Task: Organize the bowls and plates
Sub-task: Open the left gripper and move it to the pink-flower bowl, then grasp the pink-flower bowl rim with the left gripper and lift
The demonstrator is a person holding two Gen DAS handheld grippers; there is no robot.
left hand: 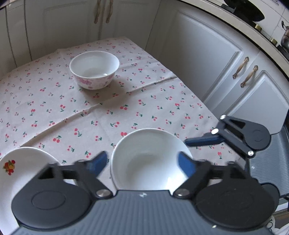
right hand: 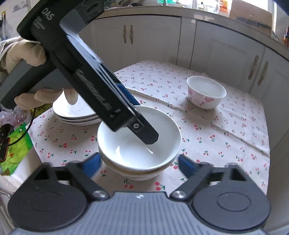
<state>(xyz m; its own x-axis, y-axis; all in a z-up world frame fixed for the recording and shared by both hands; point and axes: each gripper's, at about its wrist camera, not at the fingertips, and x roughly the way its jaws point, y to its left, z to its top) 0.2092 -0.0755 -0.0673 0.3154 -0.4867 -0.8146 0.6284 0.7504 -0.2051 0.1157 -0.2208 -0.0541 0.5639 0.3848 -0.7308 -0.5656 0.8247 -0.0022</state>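
Both the left gripper and the right gripper have fingers wide apart around the stacked white bowls, while the flowery bowl sits far off, nearer the right one.

Home kitchen: white cabinets, stove pan, cherry-print tablecloth.

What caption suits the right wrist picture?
Open right gripper before stacked white bowls on cherry cloth.

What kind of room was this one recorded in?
Most likely a home kitchen: white cabinet doors with brass handles, a dark pan on the countertop, and a table under a cherry-print tablecloth holding bowls and plates.
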